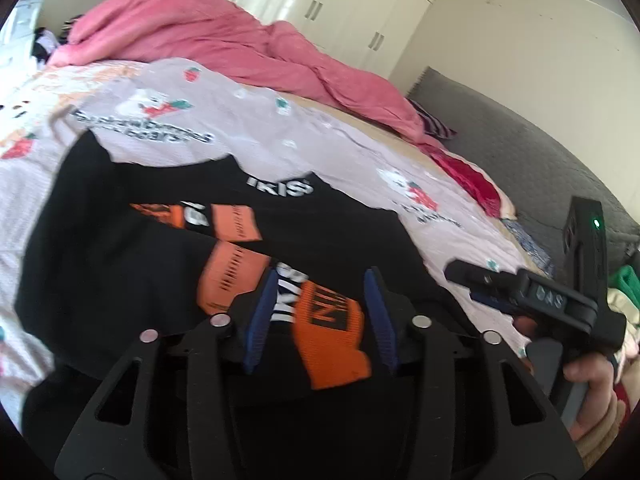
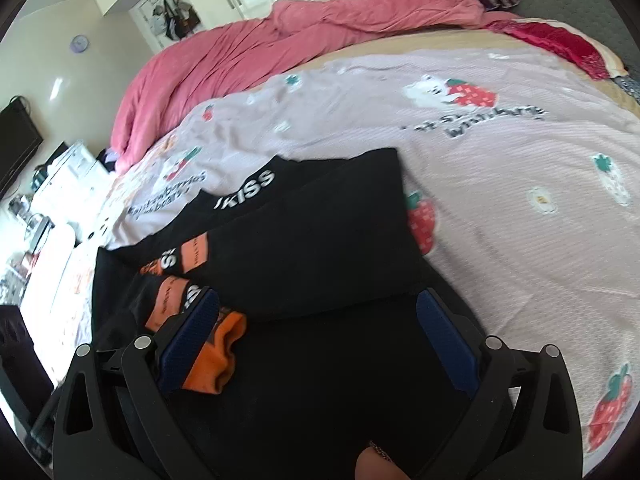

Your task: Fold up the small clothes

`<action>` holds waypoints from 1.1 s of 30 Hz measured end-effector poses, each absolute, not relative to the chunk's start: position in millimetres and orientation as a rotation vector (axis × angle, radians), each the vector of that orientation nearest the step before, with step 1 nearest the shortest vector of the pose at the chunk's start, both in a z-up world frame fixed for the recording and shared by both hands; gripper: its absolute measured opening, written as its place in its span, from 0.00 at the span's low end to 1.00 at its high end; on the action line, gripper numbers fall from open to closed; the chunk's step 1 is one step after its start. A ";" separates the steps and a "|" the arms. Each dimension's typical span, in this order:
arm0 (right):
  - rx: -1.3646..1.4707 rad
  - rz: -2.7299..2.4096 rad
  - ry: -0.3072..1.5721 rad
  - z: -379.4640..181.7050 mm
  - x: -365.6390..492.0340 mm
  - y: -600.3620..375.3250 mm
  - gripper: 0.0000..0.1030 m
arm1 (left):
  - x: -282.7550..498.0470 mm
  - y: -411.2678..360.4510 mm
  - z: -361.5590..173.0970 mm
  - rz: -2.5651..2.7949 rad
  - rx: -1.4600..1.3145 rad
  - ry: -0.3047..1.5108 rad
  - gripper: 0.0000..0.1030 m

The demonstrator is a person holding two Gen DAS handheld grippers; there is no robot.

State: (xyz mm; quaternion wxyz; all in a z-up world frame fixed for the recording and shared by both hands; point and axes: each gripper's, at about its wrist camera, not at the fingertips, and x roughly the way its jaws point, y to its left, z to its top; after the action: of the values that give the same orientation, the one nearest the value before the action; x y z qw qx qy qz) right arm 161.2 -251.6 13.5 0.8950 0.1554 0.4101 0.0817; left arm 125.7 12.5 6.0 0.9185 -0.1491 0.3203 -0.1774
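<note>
While you've got both grippers down low over the bed, the black garment fills the middle and lower part of both views, lying partly folded on the pale pink bedspread. It's a soft, matte black knit with bright orange ribbed bands and white block lettering, and the fabric looks bunched into overlapping layers rather than flat.

Your left gripper sits at bottom centre of the left wrist view. Its two blue ridged pads stand partly apart with the orange-and-black cloth lying between them, and they don't seem to be pinching it. In the right wrist view, your right gripper is spread wide, blue textured pads far apart, black fabric spread under and between them, with the orange cuff right by the left-hand pad. It isn't clamped on anything either.

At the right edge of the left view you can see your other hand wrapped round the black plastic handle of the right tool, a green light glowing on top.

Bedspread has a waffle-like weave printed with strawberries and little white bears. A rumpled pink duvet is heaped along the top of both frames, glossy cream wardrobe doors behind it.
</note>
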 end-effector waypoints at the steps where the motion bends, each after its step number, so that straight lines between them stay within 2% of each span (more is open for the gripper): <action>1: 0.316 0.186 0.861 11.5 161.7 -246.4 0.96 | 126.7 15.8 6.9 -0.343 -0.300 0.655 0.48; 2: 0.310 0.201 0.869 9.9 161.8 -242.3 0.96 | 127.8 20.3 7.4 -0.316 -0.293 0.655 0.53; 5: 0.296 0.247 0.899 4.3 163.6 -225.0 0.96 | 129.8 36.3 10.2 -0.262 -0.304 0.644 0.62; 11: 0.267 0.338 0.952 -6.8 166.9 -187.8 0.96 | 129.4 64.9 16.9 -0.150 -0.296 0.605 0.75; 14: 0.268 0.358 0.971 -13.5 168.9 -174.3 0.95 | 129.3 79.0 19.3 -0.111 -0.310 0.588 0.80; 18: 0.266 0.361 0.983 -20.1 172.0 -163.4 0.95 | 130.2 97.4 16.1 -0.086 -0.364 0.588 0.80; 21: 0.266 0.358 0.995 -25.0 175.5 -158.3 0.79 | 129.8 107.3 15.7 -0.064 -0.383 0.585 0.83; 23: 0.270 0.354 1.007 -29.4 176.7 -156.2 0.73 | 128.9 110.8 16.2 -0.051 -0.384 0.581 0.83; 26: 0.267 0.341 1.000 -32.3 178.5 -153.8 0.61 | 128.7 115.9 16.3 -0.028 -0.381 0.576 0.83; 27: 0.266 0.337 1.001 -33.0 179.4 -153.3 0.54 | 128.6 117.7 16.3 -0.019 -0.383 0.575 0.83; 32: 0.247 0.353 0.983 -30.9 181.0 -148.5 0.36 | 129.0 121.8 13.3 0.004 -0.397 0.581 0.83; 33: 0.239 0.365 0.979 -29.6 180.5 -147.2 0.26 | 129.0 122.0 13.1 0.005 -0.396 0.582 0.83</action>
State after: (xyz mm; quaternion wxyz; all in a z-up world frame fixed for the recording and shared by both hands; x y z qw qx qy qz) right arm 180.5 -147.2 -29.6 0.8597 0.1138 0.4666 0.1740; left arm 129.0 122.0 13.1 0.9387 -0.1942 0.2849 0.0022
